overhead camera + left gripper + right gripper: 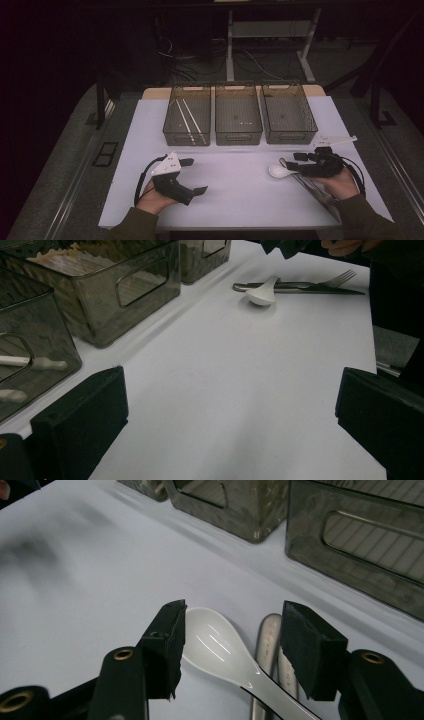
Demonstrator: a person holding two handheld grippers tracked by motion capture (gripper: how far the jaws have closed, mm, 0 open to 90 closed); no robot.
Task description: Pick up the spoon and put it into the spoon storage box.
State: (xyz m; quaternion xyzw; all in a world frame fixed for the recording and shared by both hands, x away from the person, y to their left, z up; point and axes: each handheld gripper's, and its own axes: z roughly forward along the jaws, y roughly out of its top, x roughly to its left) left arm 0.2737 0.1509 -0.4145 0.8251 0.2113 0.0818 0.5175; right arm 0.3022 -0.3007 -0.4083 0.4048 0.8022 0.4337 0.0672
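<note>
A white ceramic spoon (276,171) lies on the white table top (235,185) at the right, its bowl toward the middle. My right gripper (296,165) hovers over its handle, open, and in the right gripper view the spoon's bowl (220,645) sits between the two pads without being pressed. Beside it lie metal utensil handles (267,640). From the left gripper view the spoon (262,292) rests across a fork and a knife (325,282). My left gripper (197,176) rests at the front left, open wide, with nothing between its jaws.
Three dark see-through bins (238,117) stand in a row at the back of the table. The left bin (175,127) holds thin white sticks (187,116). Some white utensils (337,140) lie to the right of the bins.
</note>
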